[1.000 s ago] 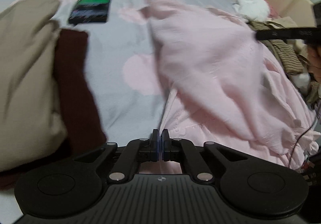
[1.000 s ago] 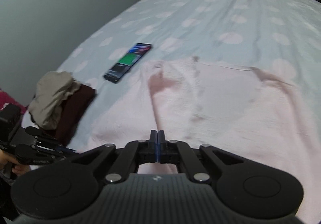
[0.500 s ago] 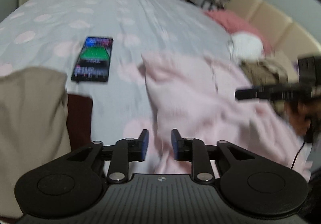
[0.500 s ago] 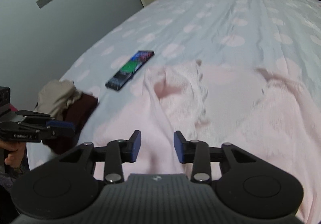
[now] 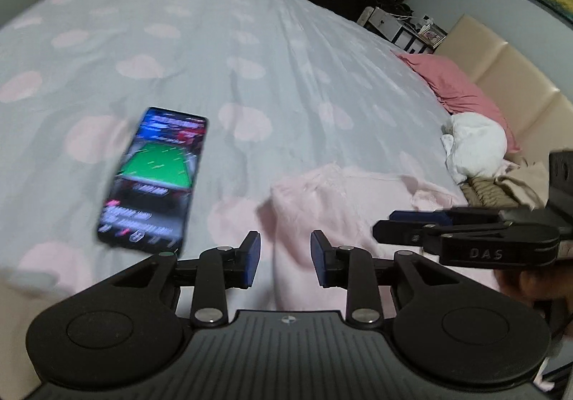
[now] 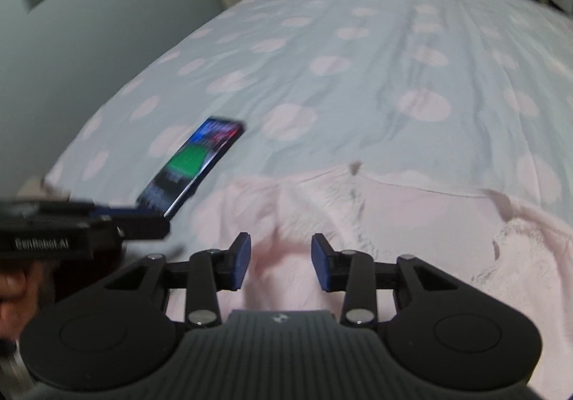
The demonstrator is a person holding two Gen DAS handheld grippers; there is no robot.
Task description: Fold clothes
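Two grippers are in my views, and both stand with their fingers spread wide and nothing between them. My left gripper [image 5: 285,258] hovers over the near left edge of the pink garment [image 5: 343,206], and my right gripper [image 6: 281,262] hovers over the same cloth further right. The garment lies spread on the bedsheet [image 5: 250,52], pale grey-blue with pink dots, its far hem running across the right wrist view and a fold standing up just ahead of the right fingers. A phone [image 5: 154,181] with a lit screen lies on the sheet just left of the garment, apart from it. Far right, by the padded headboard [image 5: 501,77], I see a pink pillow [image 5: 454,85] and a white bundle [image 5: 472,149]. Both views are blurred, so finer creases escape me.
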